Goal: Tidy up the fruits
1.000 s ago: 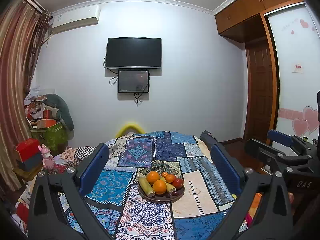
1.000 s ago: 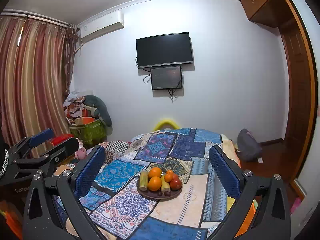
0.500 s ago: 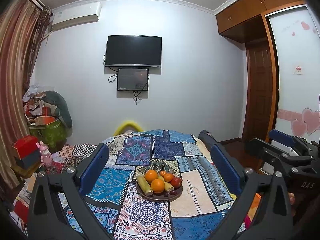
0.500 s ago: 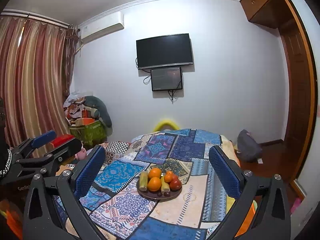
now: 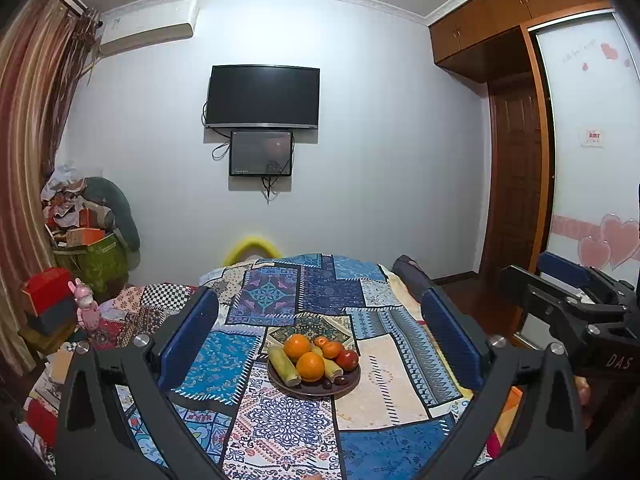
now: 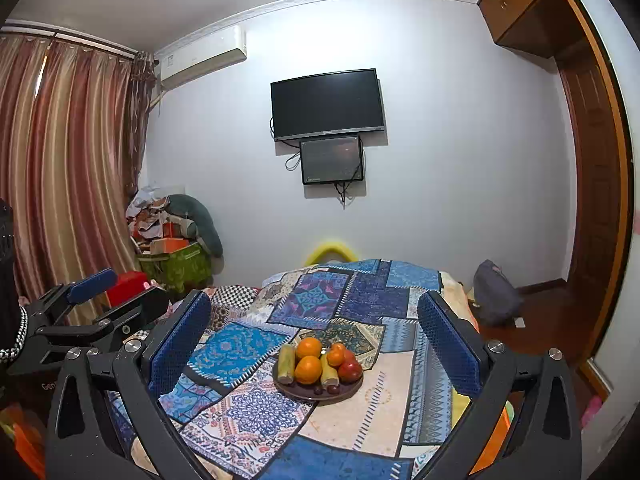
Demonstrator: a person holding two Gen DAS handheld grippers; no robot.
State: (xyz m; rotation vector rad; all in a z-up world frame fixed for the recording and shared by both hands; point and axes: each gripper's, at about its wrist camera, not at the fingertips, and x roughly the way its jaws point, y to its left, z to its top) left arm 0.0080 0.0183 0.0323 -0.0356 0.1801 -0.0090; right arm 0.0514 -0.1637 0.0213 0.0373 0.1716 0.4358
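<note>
At twelve o'clock, we are framing the plate (image 5: 316,389) between both grippers (image 5: 320,332) (image 6: 314,334), spread empty to pick fruit.

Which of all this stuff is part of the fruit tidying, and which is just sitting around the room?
Part of the job: plate of fruit, oranges, red apple, corn pieces, left gripper, right gripper, both open and empty.

Just lying about: television, curtain, green box, patchwork cloth.
</note>
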